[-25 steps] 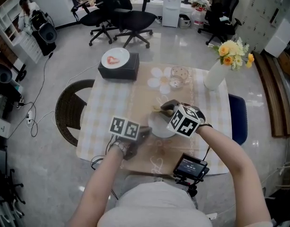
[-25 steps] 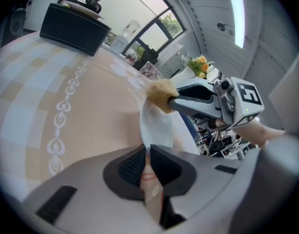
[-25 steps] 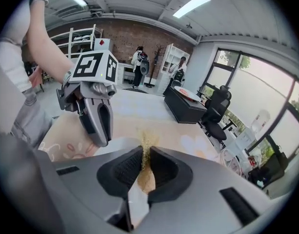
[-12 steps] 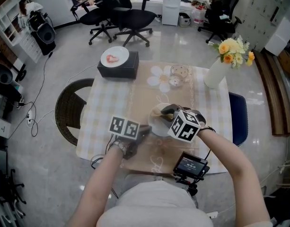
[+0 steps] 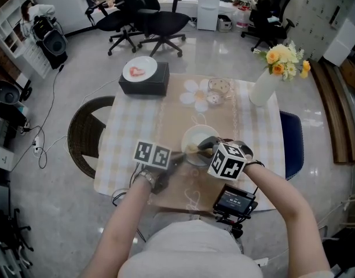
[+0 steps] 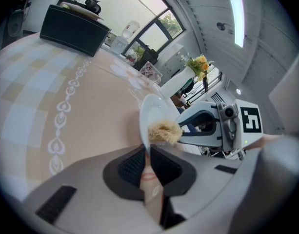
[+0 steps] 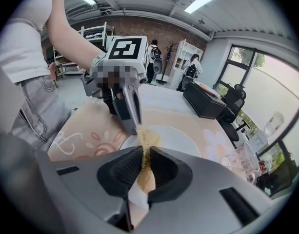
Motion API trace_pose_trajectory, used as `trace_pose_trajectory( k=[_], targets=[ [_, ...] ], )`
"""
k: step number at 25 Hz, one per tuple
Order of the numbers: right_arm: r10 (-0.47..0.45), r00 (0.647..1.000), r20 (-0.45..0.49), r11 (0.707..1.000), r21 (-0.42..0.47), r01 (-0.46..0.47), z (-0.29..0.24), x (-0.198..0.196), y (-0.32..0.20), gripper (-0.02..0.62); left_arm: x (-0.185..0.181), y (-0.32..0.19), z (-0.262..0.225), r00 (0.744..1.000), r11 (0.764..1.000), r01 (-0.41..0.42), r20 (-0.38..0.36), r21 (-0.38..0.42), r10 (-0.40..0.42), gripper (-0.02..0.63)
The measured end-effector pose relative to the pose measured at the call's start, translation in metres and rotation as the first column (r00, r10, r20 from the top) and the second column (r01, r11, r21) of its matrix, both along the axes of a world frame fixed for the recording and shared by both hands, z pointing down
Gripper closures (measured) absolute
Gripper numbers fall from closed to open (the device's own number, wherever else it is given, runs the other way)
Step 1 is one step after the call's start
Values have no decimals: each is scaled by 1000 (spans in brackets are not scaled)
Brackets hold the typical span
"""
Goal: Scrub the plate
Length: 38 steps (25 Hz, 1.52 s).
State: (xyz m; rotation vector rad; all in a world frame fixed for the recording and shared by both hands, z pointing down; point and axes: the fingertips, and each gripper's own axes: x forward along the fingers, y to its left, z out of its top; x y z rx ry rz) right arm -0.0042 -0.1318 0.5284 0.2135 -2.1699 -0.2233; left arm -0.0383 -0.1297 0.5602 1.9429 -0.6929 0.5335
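A white plate (image 5: 200, 139) rests on the tablecloth in the head view. My left gripper (image 5: 180, 157) is shut on its near-left rim; the left gripper view shows the plate (image 6: 151, 112) rising from the jaws, tilted and nearly edge-on. My right gripper (image 5: 196, 147) is shut on a tan fibrous scrub pad (image 7: 147, 139), which presses on the plate (image 7: 181, 136) close to the left gripper's (image 7: 124, 99) fingertips. From the left gripper view the pad (image 6: 164, 131) sits against the plate's lower face, with the right gripper (image 6: 206, 126) behind it.
A black box (image 5: 145, 81) carrying a small red-marked plate stands at the table's far left. A glass bowl (image 5: 219, 89) and a white vase (image 5: 263, 90) of flowers stand at the back right. A small screen device (image 5: 232, 201) is clamped at the near edge. Chairs flank the table.
My right gripper has drawn the scrub pad across the plate toward the near rim, uncovering more of the plate's far side. The left gripper has kept its hold in place.
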Motion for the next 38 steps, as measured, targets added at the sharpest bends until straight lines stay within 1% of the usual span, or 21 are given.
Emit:
trace_pose_trajectory(
  k=[8,14,19,21,24,27,31,34,38],
  targets=[
    [-66,998,-19,997,-42,65,8,7,22,545,0,0,1,1000,1000,3,6,-2,-3,579],
    [-157,988,-12,983,-95,155,11,11,44,545,1,0,1,1000,1000,6,12,-1,-6,578],
    [-178,984,-3,978,-114,176,13,14,52,546,1,-1,3,1000,1000,8,19,5,-8,578],
    [-160,987,22,981,-111,161,8,12,49,546,0,-1,3,1000,1000,10,22,5,-10,577],
    [-88,991,105,992,-79,96,-11,9,30,546,0,0,3,1000,1000,11,28,9,-12,578],
    [-16,989,147,1000,9,14,-32,12,-2,545,-1,0,2,999,1000,14,34,15,-15,577],
    [70,979,190,989,118,-94,-52,14,-40,545,-1,1,-1,999,1000,16,38,18,-17,577],
    [118,973,196,972,178,-153,-54,17,-60,545,-1,1,2,999,1000,17,43,22,-18,577],
    [115,981,157,966,210,-147,-49,15,-67,545,-2,2,4,998,999,22,57,31,-24,577]
  ],
)
